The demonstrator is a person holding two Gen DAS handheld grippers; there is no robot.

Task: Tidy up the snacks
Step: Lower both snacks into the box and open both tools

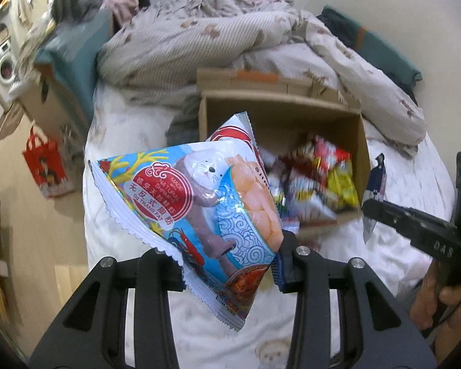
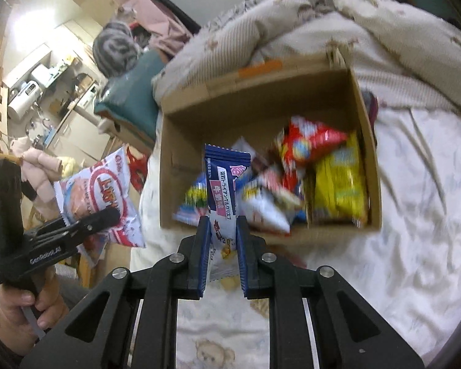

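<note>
Left hand-held gripper [image 1: 227,264] clamping shrimp-cracker bag [image 1: 199,190], right hand-held gripper [image 2: 221,236] clamping blue wafer packet [image 2: 222,184]

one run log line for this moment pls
left gripper: shut on blue shrimp-cracker bag | right gripper: shut on navy-white snack packet | brown cardboard box: holds snack packs, on bed

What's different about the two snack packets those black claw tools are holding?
The shrimp cracker bag in the left gripper is wide, puffy and light blue; the blue wafer packet in the right gripper is narrow, flat and dark blue. The bag tilts sideways; the packet stands upright. Both are clamped near the cardboard box.
</note>
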